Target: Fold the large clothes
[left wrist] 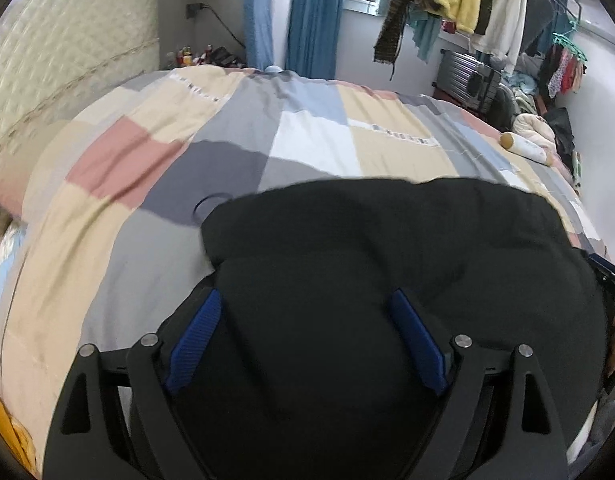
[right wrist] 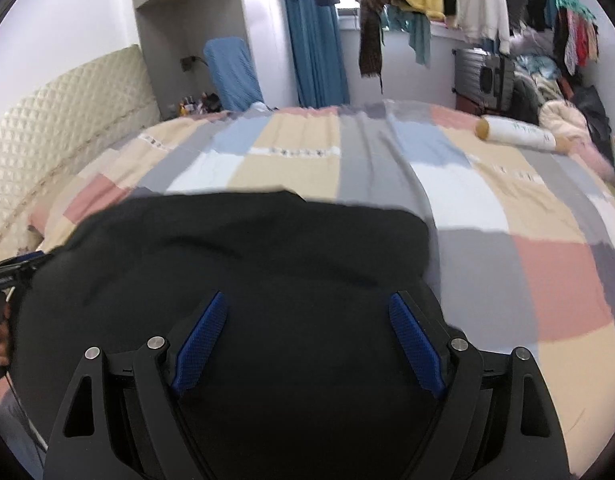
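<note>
Garment: we see a black garment [left wrist: 387, 248] [right wrist: 243, 256], thick and soft, bunched in rounded folds at the near edge of the bed.
Bed: a patchwork quilt [left wrist: 307, 136] [right wrist: 487, 200] of beige, grey, pink and blue lies under it.
Left gripper [left wrist: 305, 344]: blue pads spread wide, black cloth between and below them.
Right gripper [right wrist: 307, 344]: pads likewise spread over the cloth.
Hidden: we cannot make out sleeves, collar or the garment's type; its near part is cut off behind the gripper bodies.
Blur: the quilt's near patches are smeared.
</note>
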`<control>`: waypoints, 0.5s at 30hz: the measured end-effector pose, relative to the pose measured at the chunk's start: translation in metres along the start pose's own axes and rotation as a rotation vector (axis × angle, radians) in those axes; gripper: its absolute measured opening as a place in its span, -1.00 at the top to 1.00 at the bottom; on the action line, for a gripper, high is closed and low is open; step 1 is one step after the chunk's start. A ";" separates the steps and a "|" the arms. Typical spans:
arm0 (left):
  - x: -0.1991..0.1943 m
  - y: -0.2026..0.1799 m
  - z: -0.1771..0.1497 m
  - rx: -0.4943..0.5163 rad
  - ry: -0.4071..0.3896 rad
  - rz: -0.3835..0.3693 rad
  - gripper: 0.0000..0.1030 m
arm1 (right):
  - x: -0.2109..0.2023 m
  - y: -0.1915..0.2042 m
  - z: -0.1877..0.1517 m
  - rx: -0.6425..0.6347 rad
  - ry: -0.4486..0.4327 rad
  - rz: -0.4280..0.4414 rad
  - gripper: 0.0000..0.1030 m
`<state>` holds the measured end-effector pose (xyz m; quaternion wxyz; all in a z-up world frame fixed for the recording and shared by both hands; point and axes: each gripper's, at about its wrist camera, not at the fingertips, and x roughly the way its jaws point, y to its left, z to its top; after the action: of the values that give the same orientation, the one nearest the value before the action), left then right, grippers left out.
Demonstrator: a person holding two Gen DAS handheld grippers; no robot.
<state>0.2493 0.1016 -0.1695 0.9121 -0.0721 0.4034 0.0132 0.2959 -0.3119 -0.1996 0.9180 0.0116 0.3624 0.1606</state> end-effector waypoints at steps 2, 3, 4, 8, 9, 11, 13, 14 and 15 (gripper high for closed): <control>0.001 0.005 -0.009 -0.007 -0.008 -0.004 -0.71 | 0.004 -0.009 -0.011 0.025 0.000 -0.004 -0.61; 0.003 0.006 -0.015 -0.008 -0.014 -0.009 -0.71 | 0.005 -0.012 -0.013 0.036 0.000 0.007 -0.61; 0.002 0.006 -0.018 -0.007 -0.021 -0.007 -0.73 | 0.007 -0.013 -0.016 0.044 0.005 0.016 -0.61; 0.004 0.008 -0.022 -0.015 -0.030 -0.020 -0.74 | 0.013 -0.014 -0.019 0.044 0.024 0.021 -0.61; 0.002 0.011 -0.022 -0.025 -0.032 -0.027 -0.74 | 0.010 -0.015 -0.019 0.057 0.024 0.033 -0.61; -0.006 0.019 -0.022 -0.043 -0.030 -0.051 -0.74 | 0.001 -0.022 -0.019 0.090 0.022 0.082 -0.61; -0.022 0.029 -0.025 -0.040 -0.032 -0.099 -0.74 | -0.014 -0.035 -0.022 0.148 0.021 0.150 -0.61; -0.028 0.031 -0.027 -0.035 -0.034 -0.105 -0.74 | -0.021 -0.040 -0.025 0.164 0.024 0.172 -0.61; -0.040 0.039 -0.031 -0.026 -0.031 -0.110 -0.75 | -0.030 -0.046 -0.029 0.171 0.025 0.178 -0.61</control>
<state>0.1964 0.1367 -0.1654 0.9165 -0.1059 0.3845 -0.0304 0.2690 -0.3671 -0.2076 0.8912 0.1201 0.3837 0.2099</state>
